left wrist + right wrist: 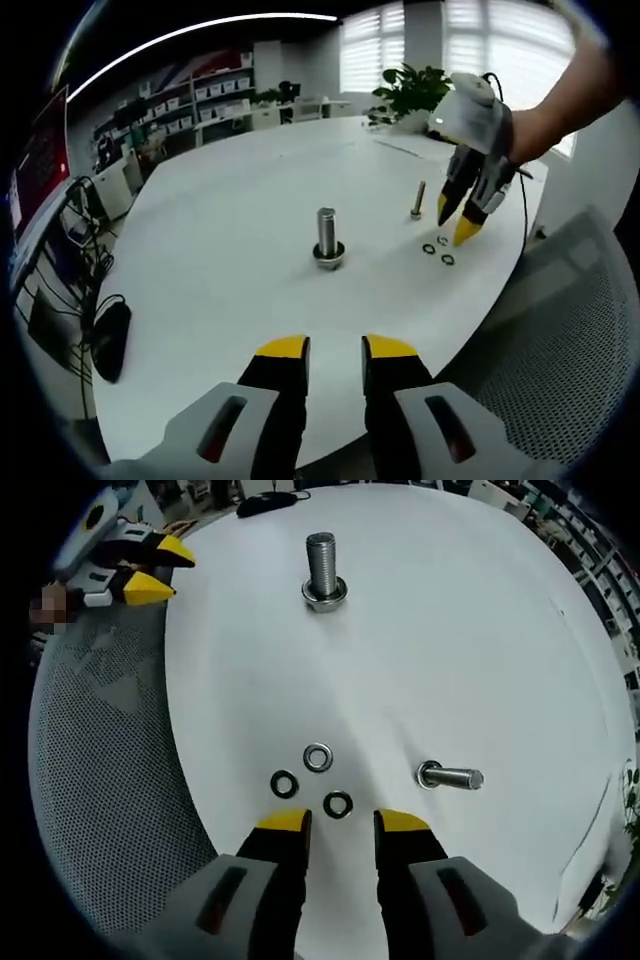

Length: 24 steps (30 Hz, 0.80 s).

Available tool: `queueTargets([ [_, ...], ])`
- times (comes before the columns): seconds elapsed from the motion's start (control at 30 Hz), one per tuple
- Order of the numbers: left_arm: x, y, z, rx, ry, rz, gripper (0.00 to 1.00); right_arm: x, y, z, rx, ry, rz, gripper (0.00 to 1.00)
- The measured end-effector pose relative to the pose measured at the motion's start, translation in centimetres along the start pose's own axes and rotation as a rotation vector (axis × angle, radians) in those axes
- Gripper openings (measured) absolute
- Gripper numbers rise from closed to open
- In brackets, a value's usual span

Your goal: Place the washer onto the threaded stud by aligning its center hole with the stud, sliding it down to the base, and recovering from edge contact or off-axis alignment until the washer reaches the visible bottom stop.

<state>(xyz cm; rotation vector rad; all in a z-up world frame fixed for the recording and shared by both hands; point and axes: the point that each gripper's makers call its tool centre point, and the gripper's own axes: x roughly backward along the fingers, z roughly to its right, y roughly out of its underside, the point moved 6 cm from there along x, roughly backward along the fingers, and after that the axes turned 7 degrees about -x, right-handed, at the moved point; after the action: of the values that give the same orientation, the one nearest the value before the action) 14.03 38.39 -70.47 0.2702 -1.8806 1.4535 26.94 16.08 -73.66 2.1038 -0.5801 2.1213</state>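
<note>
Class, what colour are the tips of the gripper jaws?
Yellow, on black jaws; clearest in the right gripper view, on the right gripper.

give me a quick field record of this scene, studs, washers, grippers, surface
surface: round white table
large stud: thick threaded steel stud upright mid-table, ring at its base
small stud: thinner steel bolt standing apart, nearer the washers
washers: three loose, flat on the table: silver washer, two dark washers
right gripper: open, just above the washers, holding nothing
left gripper: open, empty, at the table edge
task state: no loose washer picked up yet
</note>
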Motion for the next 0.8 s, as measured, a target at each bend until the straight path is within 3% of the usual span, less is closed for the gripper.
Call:
queueTargets([
  [0.17,-0.01,0.00,-0.06,0.000,-0.002,-0.005,0.18,-0.90,0.69,-0.10,-0.010,0.001,-0.026,0.27],
  [0.2,0.00,-0.01,-0.06,0.001,-0.002,-0.004,0.18,-0.58,0.47,-0.04,-0.005,0.016,0.003,0.26],
  [0.43,-0.06,-0.01,-0.16,0.000,-0.004,-0.007,0.18,-0.56,0.45,0.06,0.028,-0.001,0.002,0.26],
  [0.8,-0.12,0.11,-0.30,-0.003,-0.008,-0.009,0.17,-0.77,-0.06,-0.10,0.074,0.004,-0.053,0.25],
])
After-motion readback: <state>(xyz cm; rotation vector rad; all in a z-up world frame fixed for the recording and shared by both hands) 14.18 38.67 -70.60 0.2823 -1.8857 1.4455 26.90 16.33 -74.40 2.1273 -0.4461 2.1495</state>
